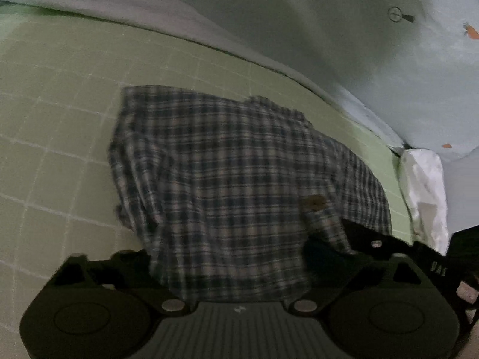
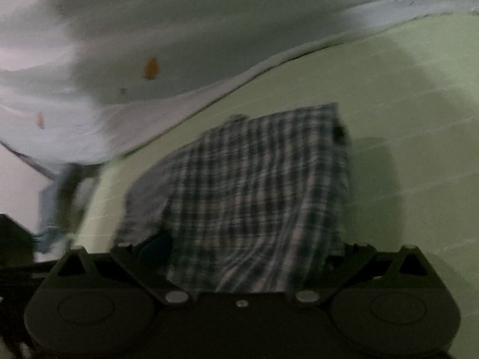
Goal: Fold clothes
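Left wrist view showed a plaid shirt [image 1: 227,173] lying on a green cutting mat [image 1: 60,119] with a pale grid. The shirt was checked in dark blue and a light pinkish tone, and a small brown patch [image 1: 313,202] sat on its right part. Its near edge ran down over the body of the left gripper [image 1: 233,257], between the two dark arms of the tool. The arms stood wide apart, but the fingertips were covered by the cloth, so I could not tell whether they pressed on the fabric. Behind the mat lay a pale sheet [image 1: 344,45] with small orange prints, and a crumpled white cloth [image 1: 425,185] lay at the right edge of the mat.

From the right wrist view, which was blurred, the same plaid shirt [image 2: 263,185] lay on the green mat [image 2: 404,104] and its near edge hung over the right gripper [image 2: 242,254]. The arms of this tool were also spread wide, with the cloth between them; whether the tips gripped it I could not tell. The pale sheet [image 2: 179,30] rose behind the mat, and a bluish cloth [image 2: 57,203], too blurred to name, hung at the left.
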